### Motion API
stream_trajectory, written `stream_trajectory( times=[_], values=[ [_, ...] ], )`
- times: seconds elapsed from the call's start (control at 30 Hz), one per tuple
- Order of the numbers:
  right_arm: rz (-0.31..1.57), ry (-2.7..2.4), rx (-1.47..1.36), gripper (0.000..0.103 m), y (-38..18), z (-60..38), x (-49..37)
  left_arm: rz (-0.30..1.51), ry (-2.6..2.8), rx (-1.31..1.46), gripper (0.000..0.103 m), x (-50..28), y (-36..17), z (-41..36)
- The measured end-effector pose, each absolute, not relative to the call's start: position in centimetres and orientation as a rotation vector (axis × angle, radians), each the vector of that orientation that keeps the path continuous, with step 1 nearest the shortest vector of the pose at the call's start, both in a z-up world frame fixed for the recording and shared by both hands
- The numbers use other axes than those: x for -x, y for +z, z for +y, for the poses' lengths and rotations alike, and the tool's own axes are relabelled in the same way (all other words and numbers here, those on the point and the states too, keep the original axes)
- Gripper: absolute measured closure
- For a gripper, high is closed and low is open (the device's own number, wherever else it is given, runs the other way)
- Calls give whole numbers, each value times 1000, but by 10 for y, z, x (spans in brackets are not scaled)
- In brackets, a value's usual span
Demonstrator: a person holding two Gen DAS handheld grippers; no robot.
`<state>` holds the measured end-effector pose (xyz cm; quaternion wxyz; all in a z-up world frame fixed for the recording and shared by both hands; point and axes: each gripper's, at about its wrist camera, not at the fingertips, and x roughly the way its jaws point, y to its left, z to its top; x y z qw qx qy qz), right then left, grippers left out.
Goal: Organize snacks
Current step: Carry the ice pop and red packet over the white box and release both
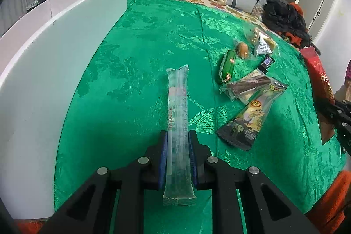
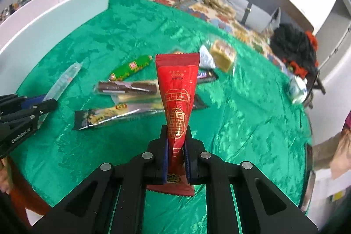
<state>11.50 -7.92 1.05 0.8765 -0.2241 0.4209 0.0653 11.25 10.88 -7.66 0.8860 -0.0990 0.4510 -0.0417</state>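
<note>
Left gripper [image 1: 177, 142] clamps a long clear packet [image 1: 178, 115] above the green cloth [image 1: 131, 58]; right gripper [image 2: 176, 137] pinches a red packet [image 2: 178, 89] over the remaining snacks [image 2: 122, 91], beside the white box [image 1: 54, 58].

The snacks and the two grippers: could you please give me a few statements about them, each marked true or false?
1. The left gripper is shut on a clear packet. True.
2. The right gripper is empty. False: it is shut on a red packet.
3. A green sausage lies on the green cloth. True.
4. The white box holds several snacks. False: its inside is hidden.
5. The dark dinosaur packet is in a gripper. False: it lies on the cloth.
</note>
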Motion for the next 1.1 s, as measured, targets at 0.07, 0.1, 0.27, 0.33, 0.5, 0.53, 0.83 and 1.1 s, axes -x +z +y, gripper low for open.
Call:
stream_trajectory(
  times=[0.07, 0.1, 0.27, 0.33, 0.5, 0.53, 0.83, 1.1],
  values=[
    [871, 145, 476, 91, 13, -76, -113, 932, -91, 220, 85, -111, -73, 110],
    [876, 156, 467, 91, 14, -75, -113, 928, -97, 239, 85, -109, -70, 112],
    [997, 329, 177, 91, 27, -80, -119, 848, -195, 529, 85, -85, -16, 145],
    [974, 408, 110, 91, 51, -66, -122, 782, -201, 575, 85, -73, 16, 167],
    [899, 679, -25, 91, 127, 11, -132, 651, 6, 469, 85, -57, 88, 254],
    [897, 727, -44, 91, 135, 28, -134, 654, 60, 441, 85, -59, 91, 270],
    [943, 930, -213, 37, 128, 121, -156, 837, 452, 239, 16, -62, 13, 363],
    [842, 539, 306, 37, 19, -34, -126, 744, 365, 103, 15, -58, 28, 304]
  ],
)
